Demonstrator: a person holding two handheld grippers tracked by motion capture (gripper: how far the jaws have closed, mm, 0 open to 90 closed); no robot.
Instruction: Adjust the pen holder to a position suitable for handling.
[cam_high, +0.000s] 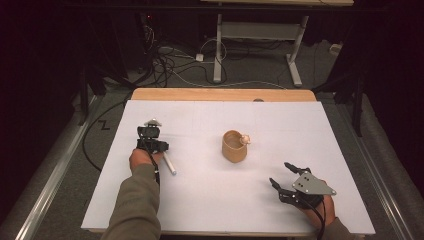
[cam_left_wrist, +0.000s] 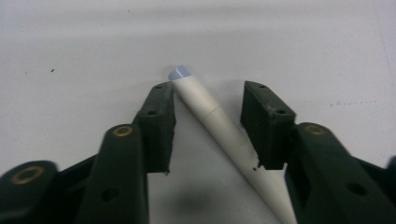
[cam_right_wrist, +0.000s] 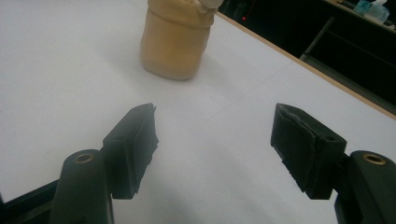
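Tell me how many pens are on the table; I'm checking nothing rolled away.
1. The white pen lies on the white table at its left, between the left gripper jaws.

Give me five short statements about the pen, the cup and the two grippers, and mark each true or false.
1. The white pen lies between the left gripper jaws. True.
2. The pen stands inside the tan cup. False: it lies flat on the white table.
3. The right gripper holds the cup. False: its jaws are open with nothing between them, short of the cup.
4. The cup stands upright. True.
5. The pen lies square across the jaws. False: it runs diagonally.
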